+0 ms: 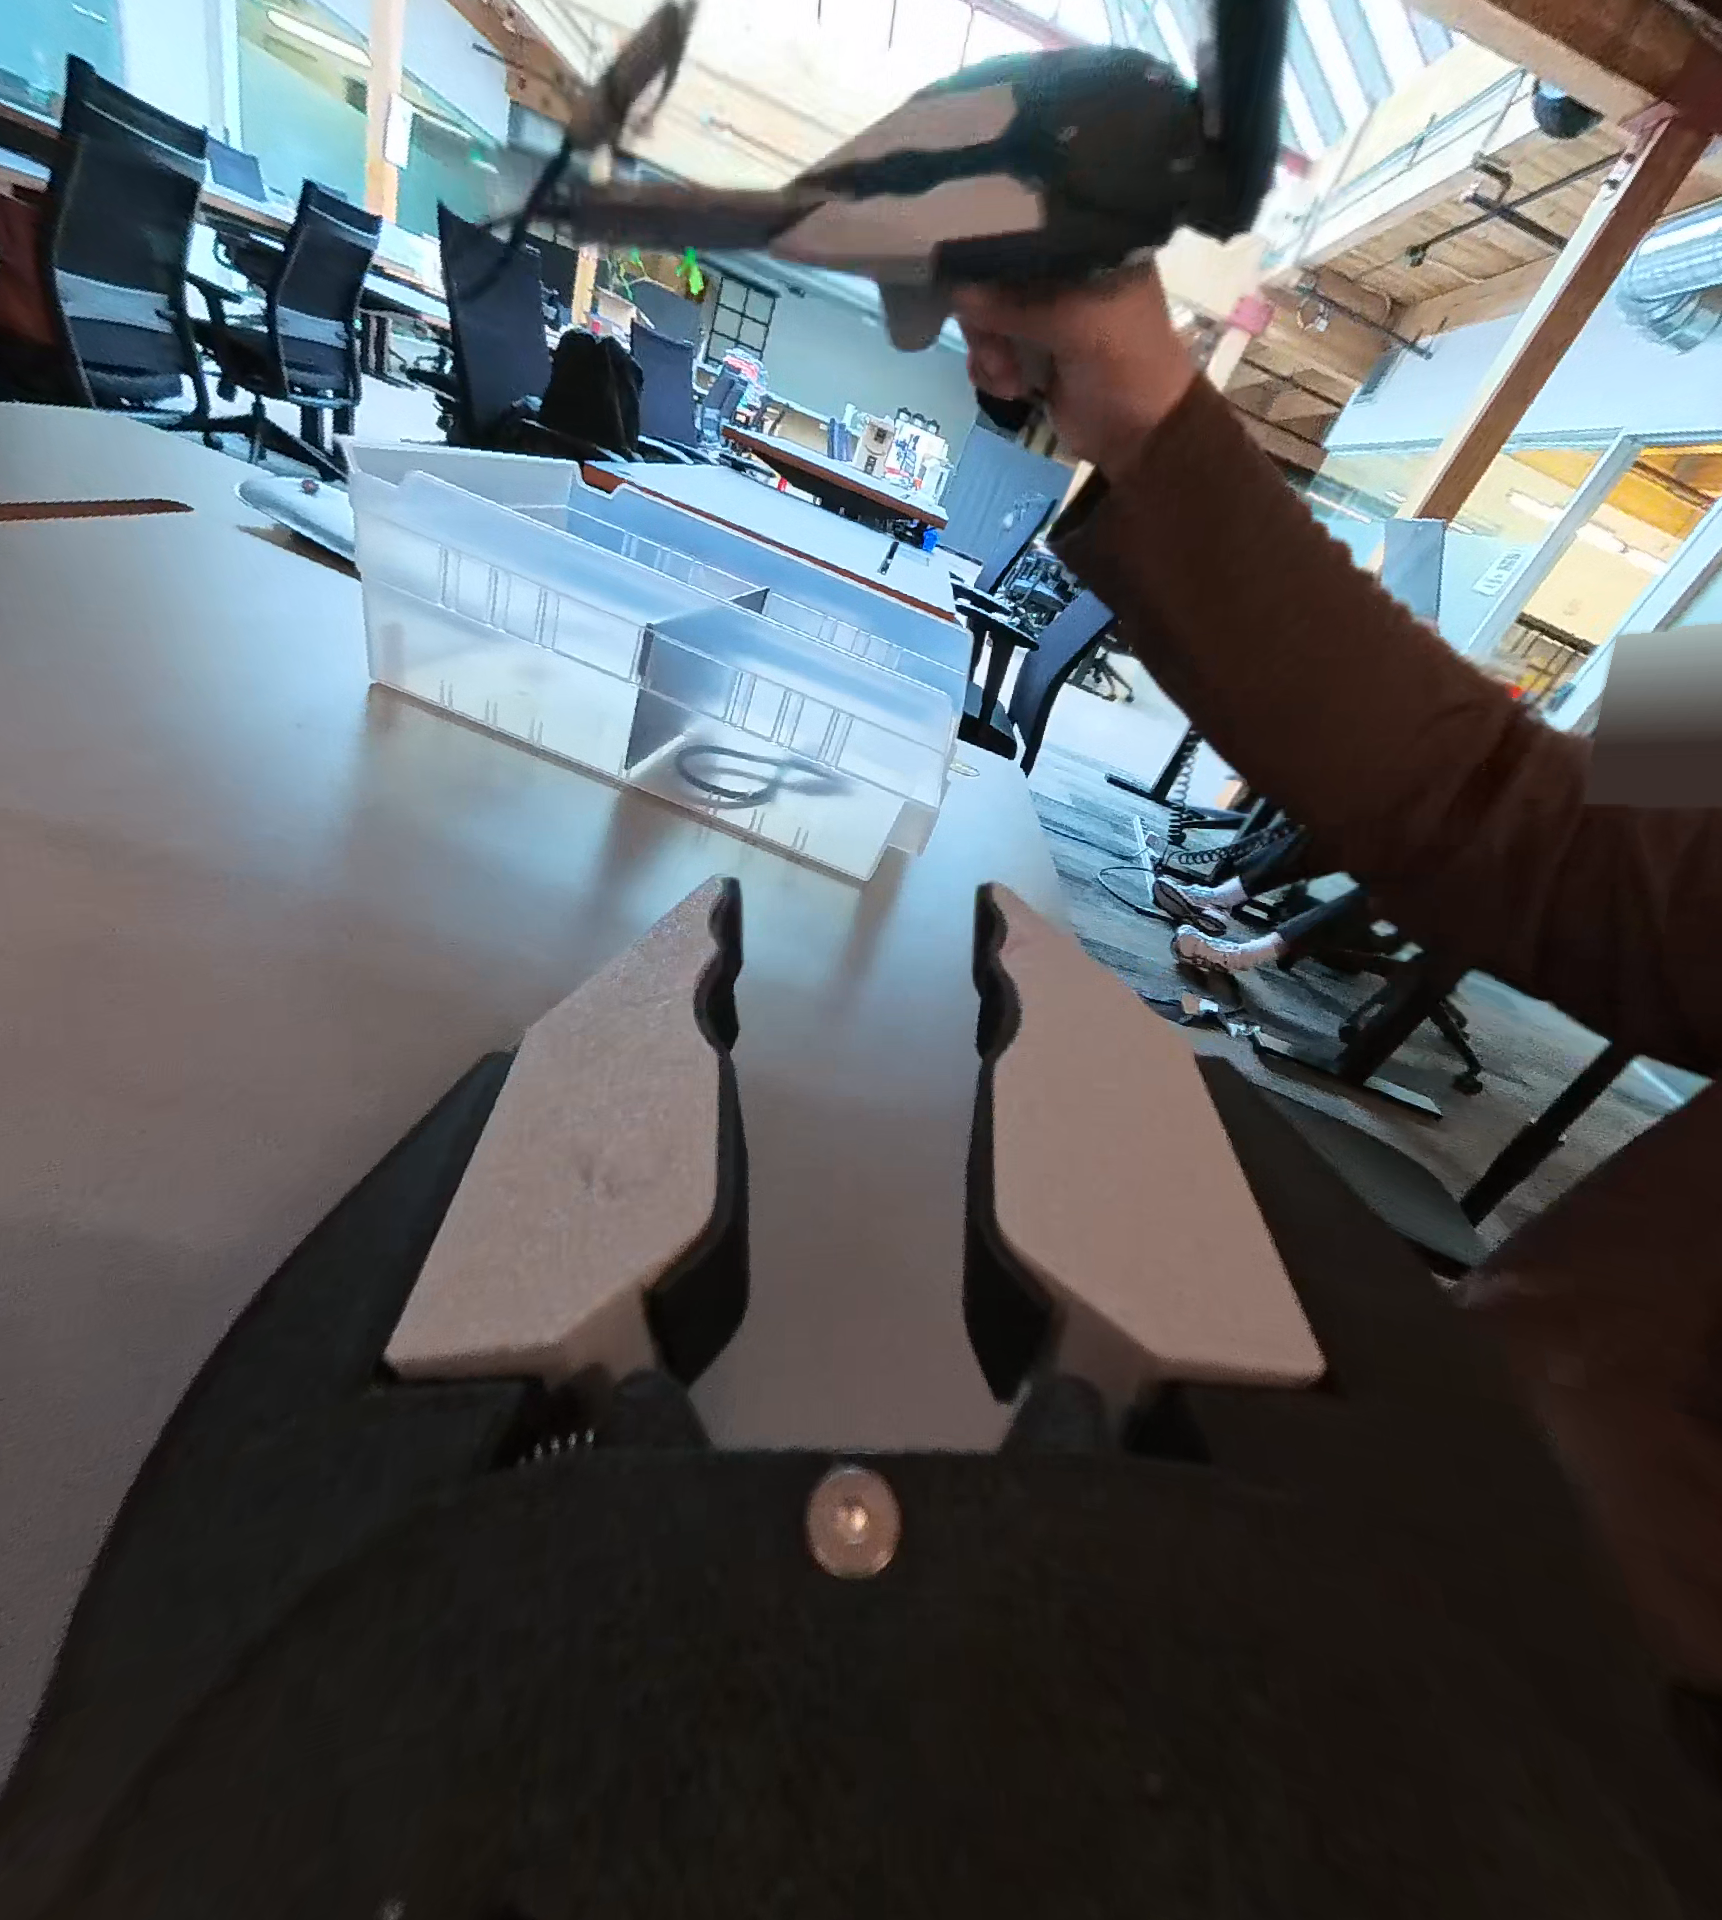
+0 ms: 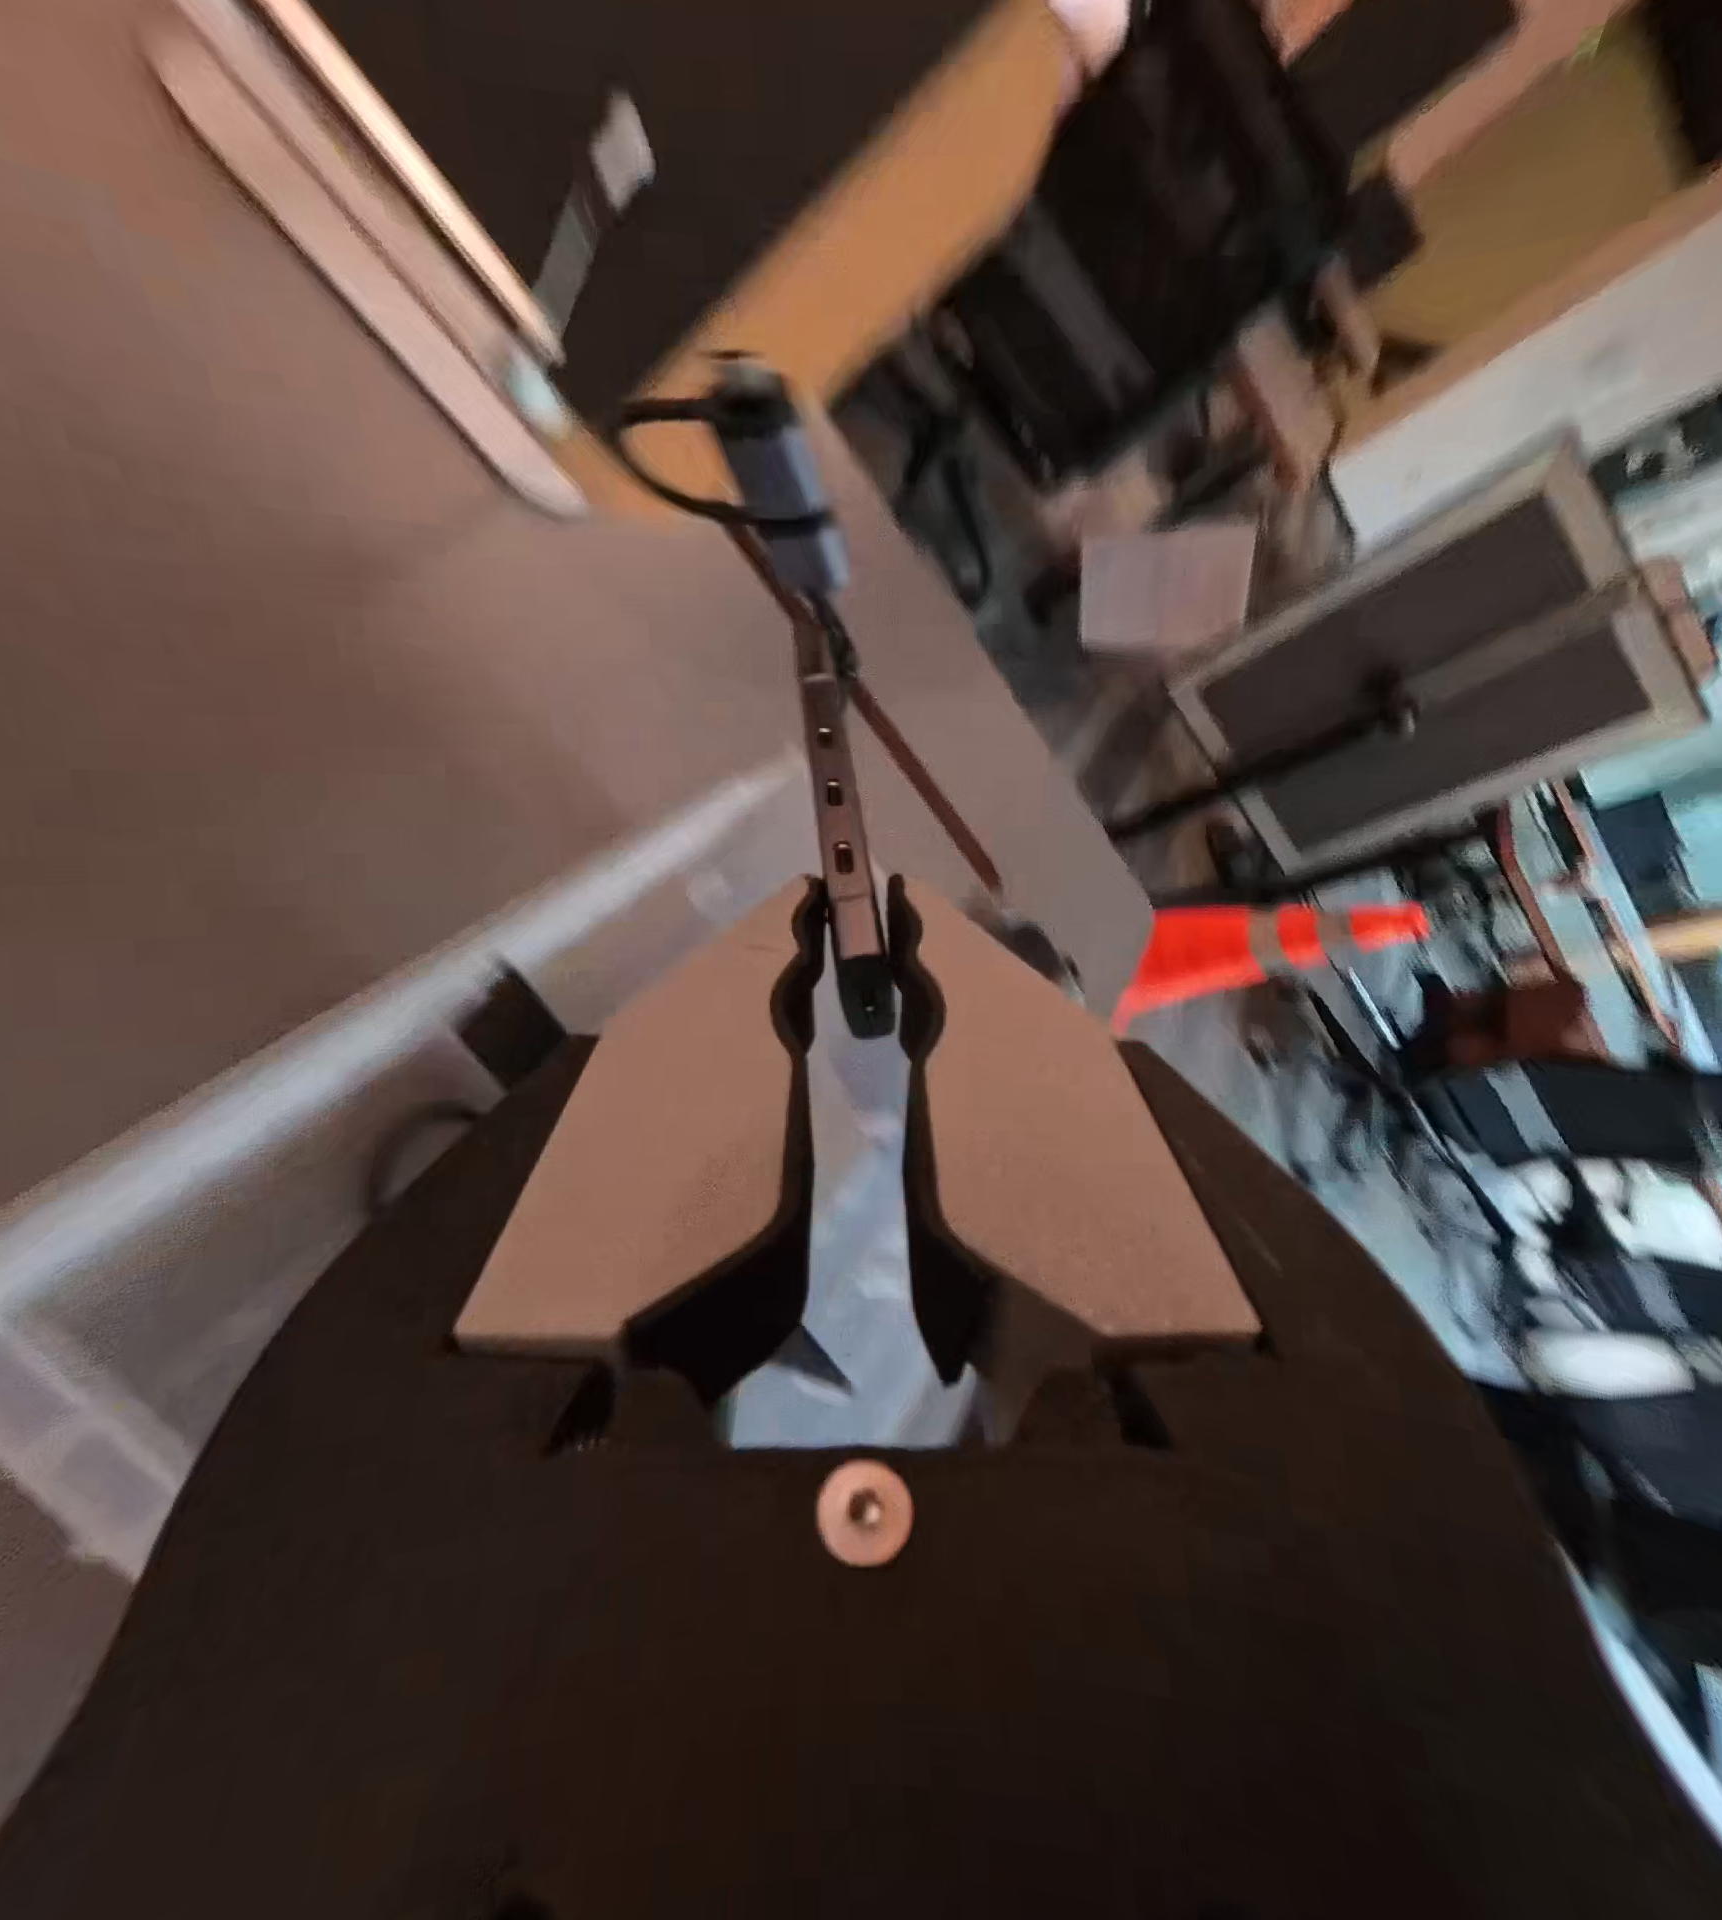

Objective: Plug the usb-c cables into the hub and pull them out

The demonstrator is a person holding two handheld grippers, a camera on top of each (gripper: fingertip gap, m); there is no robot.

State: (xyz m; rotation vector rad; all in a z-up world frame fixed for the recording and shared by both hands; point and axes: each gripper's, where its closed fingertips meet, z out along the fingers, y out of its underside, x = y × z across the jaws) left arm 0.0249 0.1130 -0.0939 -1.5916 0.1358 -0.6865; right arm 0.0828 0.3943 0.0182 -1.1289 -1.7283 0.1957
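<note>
My right gripper (image 2: 855, 914) is shut on the near end of a slim grey hub (image 2: 836, 769), which sticks out ahead with its row of ports showing. A second grey block (image 2: 784, 488) and a black cable loop (image 2: 649, 457) hang at the hub's far end; this view is motion-blurred. In the left wrist view the right gripper (image 1: 940, 197) is held high in a hand, with the dark blurred hub and cables (image 1: 628, 135) at its tips. My left gripper (image 1: 857, 935) is open and empty, low over the brown table (image 1: 213, 831).
A clear plastic divided bin (image 1: 649, 644) stands on the table ahead of the left gripper, with a coiled black cable (image 1: 732, 779) in its near compartment. The table edge (image 1: 1044, 831) runs just right of the bin. Office chairs (image 1: 140, 260) stand beyond. An orange cone (image 2: 1252, 945) is off to the right. One gripper's finger ends stand about 30 cm off the other's.
</note>
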